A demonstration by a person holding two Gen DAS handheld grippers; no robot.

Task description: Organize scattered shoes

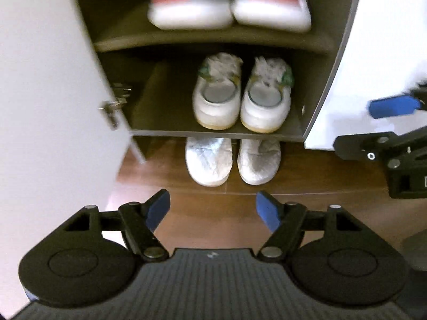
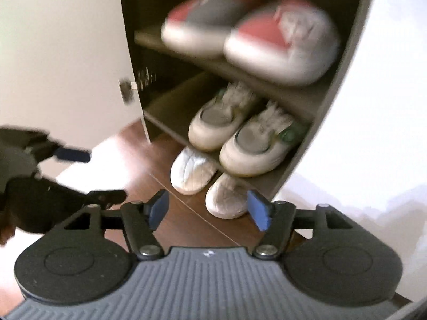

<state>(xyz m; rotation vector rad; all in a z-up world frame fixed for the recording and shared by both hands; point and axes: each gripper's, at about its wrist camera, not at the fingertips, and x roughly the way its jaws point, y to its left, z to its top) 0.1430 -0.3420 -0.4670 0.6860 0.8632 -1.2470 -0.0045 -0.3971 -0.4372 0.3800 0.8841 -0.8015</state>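
Before the open shoe cabinet (image 1: 315, 85), my left tool (image 1: 213, 210) and right tool (image 2: 208, 209) hang half open, holding nothing; white slippers (image 1: 208, 161) lie on the floor (image 1: 213, 213) just beyond, toes toward me, right tool nearer.
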